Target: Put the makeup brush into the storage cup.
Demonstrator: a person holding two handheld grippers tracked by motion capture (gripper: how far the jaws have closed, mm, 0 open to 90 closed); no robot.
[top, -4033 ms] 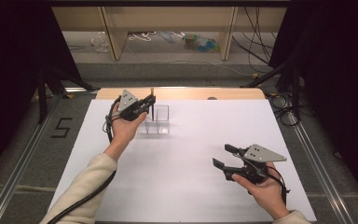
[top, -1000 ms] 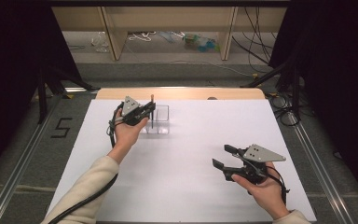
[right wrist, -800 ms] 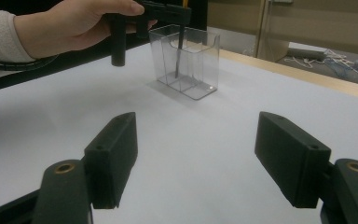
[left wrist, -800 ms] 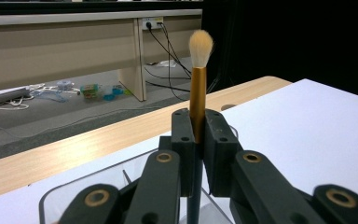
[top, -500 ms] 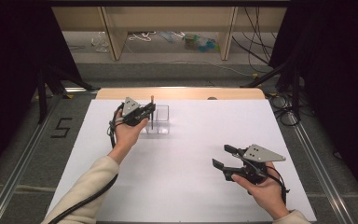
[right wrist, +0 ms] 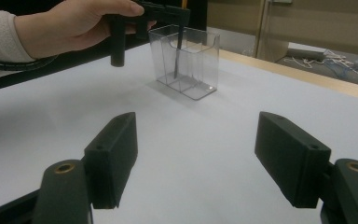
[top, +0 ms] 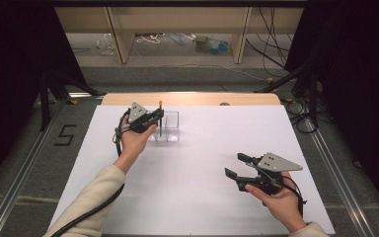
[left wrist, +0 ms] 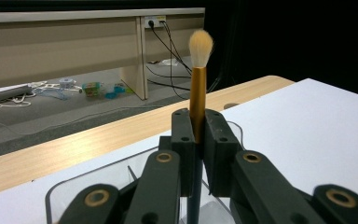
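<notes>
While my left claw (top: 159,114) is clamped tight on the brush (left wrist: 197,93), the brush stands pretty much straight up, fluffy pale bristle tip on top and the gold ferrule right above the pads. You can see it best in the left gripper view: both black jaws are squeezed onto the handle, with the darker lower part of the handle running down between them into the clear plastic organizer (top: 170,129). From the high view that organizer sits at about 11 o'clock on the white worktop (top: 202,163), near the far edge, and my left hand (top: 134,138) is just beside it on its 9 o'clock side, holding the claw over the left end of the box.

In the right gripper view the organizer (right wrist: 186,60) shows its inner dividers, and the brush handle (right wrist: 179,51) goes down into one of the compartments. Can't tell if the bottom end is touching the floor of it.

My right claw (top: 238,166) is way off at roughly 4 o'clock on the worktop, well apart from all that. Its jaws are spread wide with nothing between them, just pointing back toward 10 o'clock at the organizer. My right hand (top: 279,200) is holding it low over the white sheet.
</notes>
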